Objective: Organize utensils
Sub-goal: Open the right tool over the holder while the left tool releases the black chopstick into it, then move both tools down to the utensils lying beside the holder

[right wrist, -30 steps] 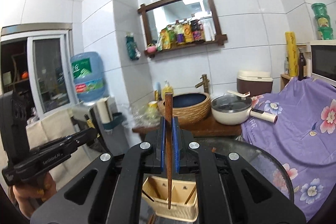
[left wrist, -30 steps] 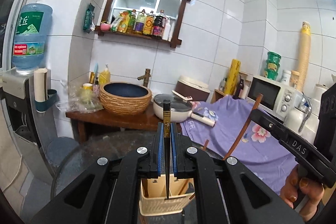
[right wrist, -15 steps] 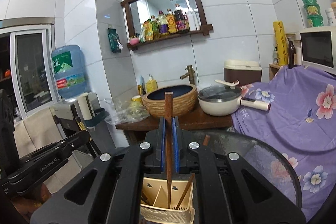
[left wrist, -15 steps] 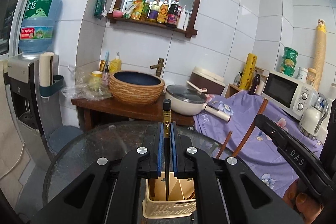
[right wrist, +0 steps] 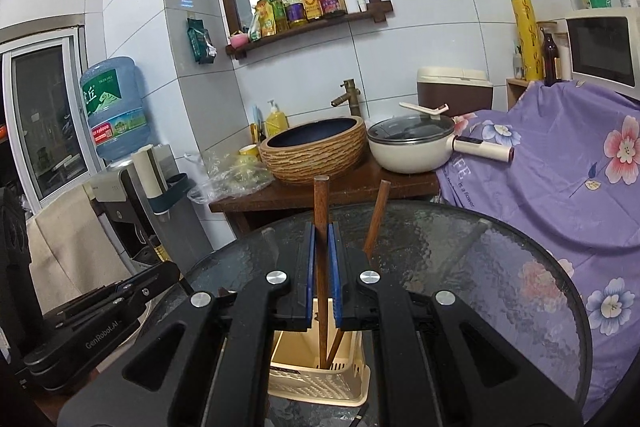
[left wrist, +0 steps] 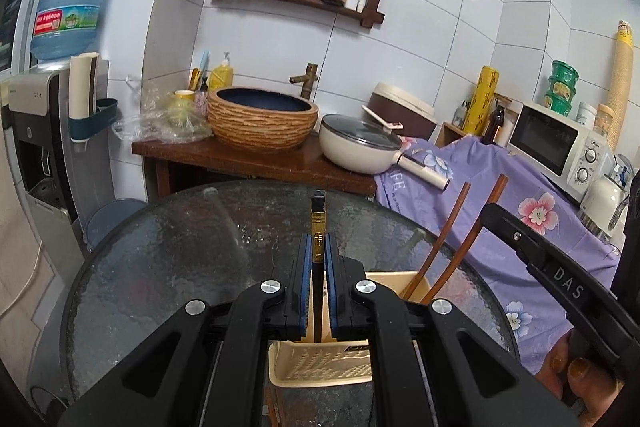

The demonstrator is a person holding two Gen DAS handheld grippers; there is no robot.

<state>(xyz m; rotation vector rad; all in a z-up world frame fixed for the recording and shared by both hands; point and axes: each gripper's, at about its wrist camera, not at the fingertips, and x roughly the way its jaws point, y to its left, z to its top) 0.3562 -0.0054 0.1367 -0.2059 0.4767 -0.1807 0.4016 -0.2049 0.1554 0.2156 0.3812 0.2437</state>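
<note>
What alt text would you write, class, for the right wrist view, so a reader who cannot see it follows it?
The right tool grips a brown wooden chopstick upright, its lower end inside a beige slotted utensil holder on a round glass table. A second brown chopstick already leans in the holder.

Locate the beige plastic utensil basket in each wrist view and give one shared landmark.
Left wrist: beige plastic utensil basket bottom centre, under the left gripper.
Right wrist: basket bottom centre, below the right gripper.
Shared landmark: woven-pattern brown basin on the wooden counter.
</note>
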